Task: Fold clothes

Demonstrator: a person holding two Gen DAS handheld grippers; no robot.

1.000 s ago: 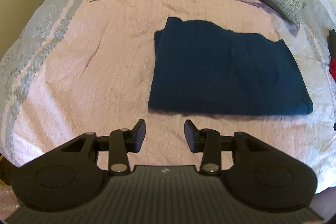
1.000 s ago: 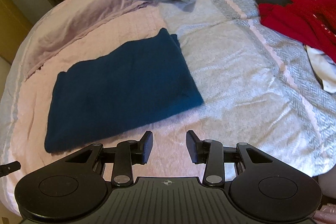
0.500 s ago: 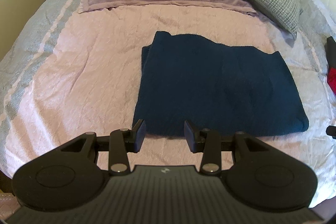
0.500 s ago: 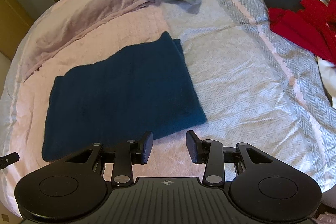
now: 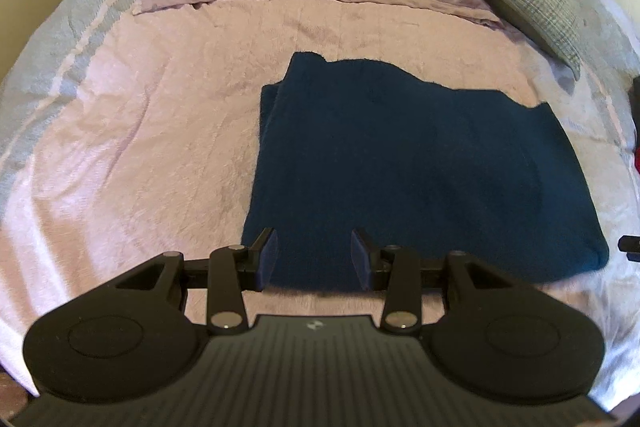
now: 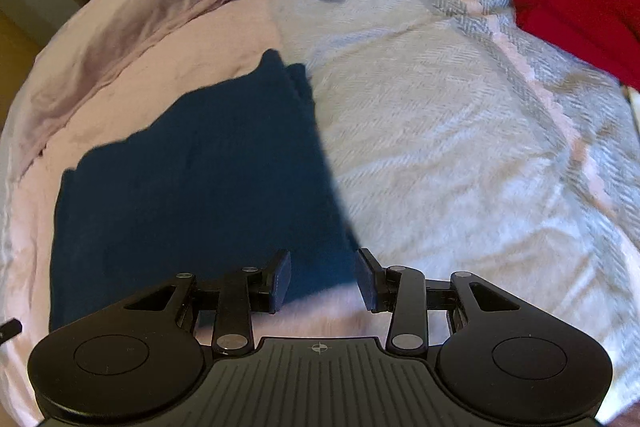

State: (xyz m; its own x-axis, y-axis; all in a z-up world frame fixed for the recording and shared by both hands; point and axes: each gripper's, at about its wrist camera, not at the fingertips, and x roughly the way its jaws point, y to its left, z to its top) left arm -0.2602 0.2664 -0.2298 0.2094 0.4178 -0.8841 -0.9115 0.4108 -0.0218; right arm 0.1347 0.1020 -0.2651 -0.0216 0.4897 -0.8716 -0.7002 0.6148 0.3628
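Left gripper [image 5: 313,254]: jaws wide apart, nothing between them, poised over the near-left corner of the folded navy garment [image 5: 420,167]; contact unclear. Right gripper [image 6: 323,277]: jaws equally spread, empty, at the garment's near-right corner. Garment lies flat mid-bed [image 5: 140,131] on the pink cover, toward the near edge. Red clothing [image 6: 580,11] at far right.

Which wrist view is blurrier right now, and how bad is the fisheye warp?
Right wrist view: motion smear on the blue garment and grey bedspread. Left wrist view: sharper, garment only slightly soft. Both: strong barrel warp, bed edges bowed; the black gripper bodies stay crisp.
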